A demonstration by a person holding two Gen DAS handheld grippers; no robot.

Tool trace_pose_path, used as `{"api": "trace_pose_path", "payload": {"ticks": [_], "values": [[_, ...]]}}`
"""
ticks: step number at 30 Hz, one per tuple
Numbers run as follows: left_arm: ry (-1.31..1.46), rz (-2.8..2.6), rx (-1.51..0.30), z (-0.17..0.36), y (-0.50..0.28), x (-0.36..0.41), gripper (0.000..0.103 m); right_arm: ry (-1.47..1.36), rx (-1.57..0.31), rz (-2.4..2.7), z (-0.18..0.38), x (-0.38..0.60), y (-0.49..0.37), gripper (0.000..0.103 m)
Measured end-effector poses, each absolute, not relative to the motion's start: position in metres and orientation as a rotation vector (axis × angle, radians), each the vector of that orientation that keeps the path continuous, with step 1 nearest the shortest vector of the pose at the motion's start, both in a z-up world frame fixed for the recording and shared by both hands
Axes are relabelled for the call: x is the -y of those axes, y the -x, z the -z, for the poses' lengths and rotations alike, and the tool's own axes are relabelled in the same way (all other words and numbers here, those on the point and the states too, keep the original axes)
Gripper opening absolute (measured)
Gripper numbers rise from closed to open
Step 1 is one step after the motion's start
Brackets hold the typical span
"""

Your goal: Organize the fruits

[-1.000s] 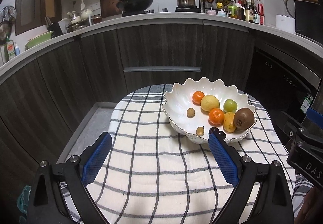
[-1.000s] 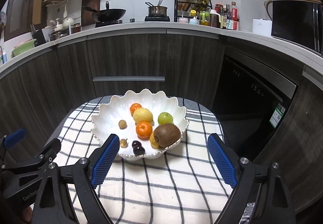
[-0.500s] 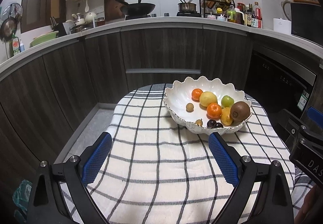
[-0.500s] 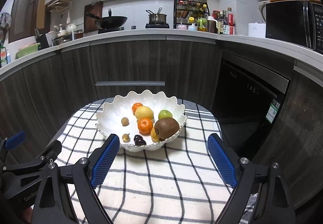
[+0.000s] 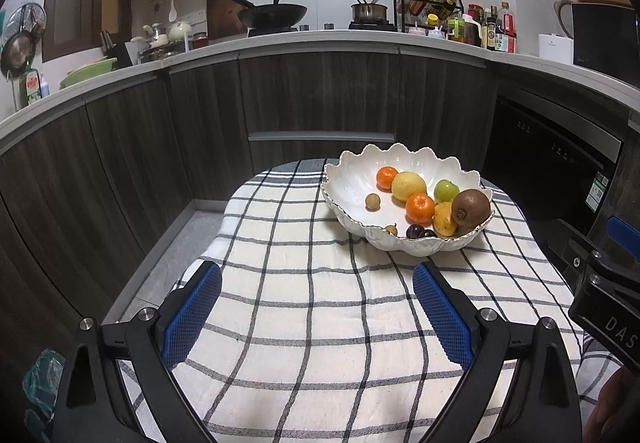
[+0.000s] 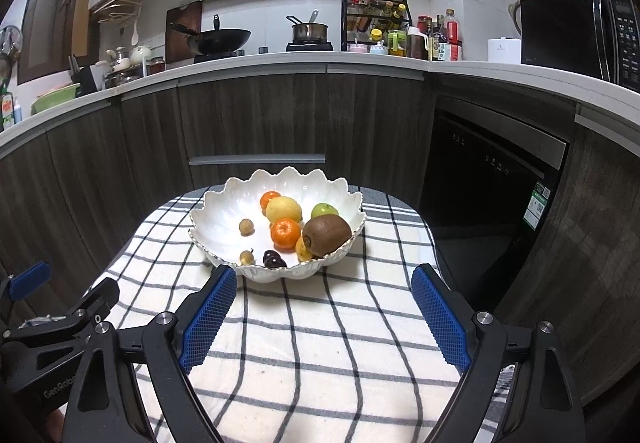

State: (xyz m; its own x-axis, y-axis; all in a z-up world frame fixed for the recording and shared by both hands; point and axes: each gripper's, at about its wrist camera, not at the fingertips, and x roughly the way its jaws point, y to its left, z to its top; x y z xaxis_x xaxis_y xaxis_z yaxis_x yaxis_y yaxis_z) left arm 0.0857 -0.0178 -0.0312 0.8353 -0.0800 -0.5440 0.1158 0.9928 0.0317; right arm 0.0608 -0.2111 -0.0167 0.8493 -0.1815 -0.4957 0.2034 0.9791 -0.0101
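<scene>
A white scalloped bowl [image 5: 352, 183] [image 6: 224, 211] stands at the far end of a checked cloth [image 5: 312, 307] [image 6: 320, 331]. It holds a kiwi [image 5: 470, 207] [image 6: 327, 234], two mandarins [image 5: 419, 207] [image 6: 285, 234], a lemon [image 5: 408, 185] [image 6: 283, 208], a green fruit [image 5: 446, 190] [image 6: 324, 209], small brown longans [image 5: 372, 201] [image 6: 246, 226] and dark plums [image 5: 415, 231] [image 6: 272, 258]. My left gripper [image 5: 317, 313] is open and empty, low over the cloth, short of the bowl. My right gripper [image 6: 325, 317] is open and empty, just in front of the bowl.
Dark wood cabinets [image 5: 320, 103] and a white counter [image 5: 320, 39] curve behind the table. A dishwasher [image 6: 488, 179] stands right of the table. The other gripper's body shows at the right edge of the left wrist view [image 5: 600, 283] and at the left edge of the right wrist view [image 6: 52, 327].
Both grippers have drawn back from the bowl and tilted up, so the bowl looks smaller and farther. Both stay open and empty. The fruit has not moved.
</scene>
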Motion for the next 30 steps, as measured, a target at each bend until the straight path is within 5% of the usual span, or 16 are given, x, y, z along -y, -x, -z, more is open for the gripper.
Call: {"api": "trace_pose_path", "payload": {"ticks": [30], "values": [[-0.063,0.096,-0.568,0.0289,-0.0850,0.0172,0.098,-0.041,-0.516,0.200,0.0153,0.2089,-0.0592,0.090]]}}
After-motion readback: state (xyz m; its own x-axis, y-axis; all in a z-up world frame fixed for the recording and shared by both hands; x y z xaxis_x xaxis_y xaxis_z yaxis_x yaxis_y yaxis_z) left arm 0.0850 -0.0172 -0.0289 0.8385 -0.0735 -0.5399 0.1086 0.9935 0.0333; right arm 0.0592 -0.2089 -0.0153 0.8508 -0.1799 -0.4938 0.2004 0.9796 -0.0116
